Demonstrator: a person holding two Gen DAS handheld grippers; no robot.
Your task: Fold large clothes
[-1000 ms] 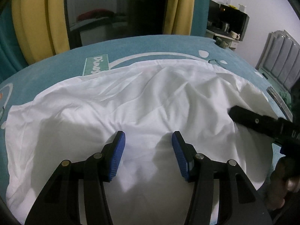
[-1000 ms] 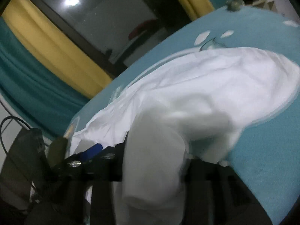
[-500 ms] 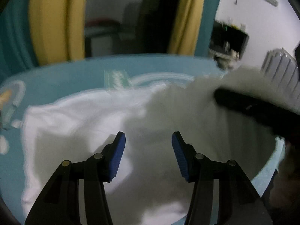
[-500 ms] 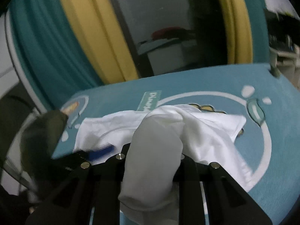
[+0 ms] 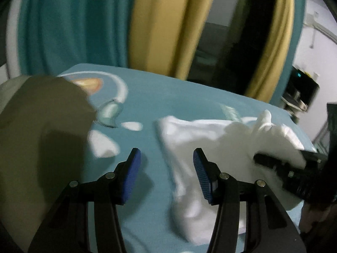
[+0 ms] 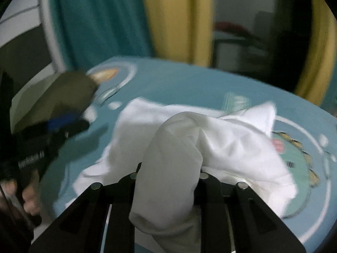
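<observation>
Two grippers in view. Left gripper (image 5: 166, 166) has its blue pads (image 5: 132, 172) spread wide with nothing between them, hovering over the teal bedspread (image 5: 179, 97) just left of the white garment (image 5: 210, 139). Right gripper (image 6: 168, 168) is clamped on a bunched fold of that garment (image 6: 221, 139), cloth draped over its fingers; the rest lies crumpled on the bedspread (image 6: 189, 84), right of centre. Olive pillow (image 5: 42, 130) at near left.

One white garment (image 6: 221, 139), two grippers, one olive pillow (image 5: 38, 130), apparently two curtain colours, blurred.
</observation>
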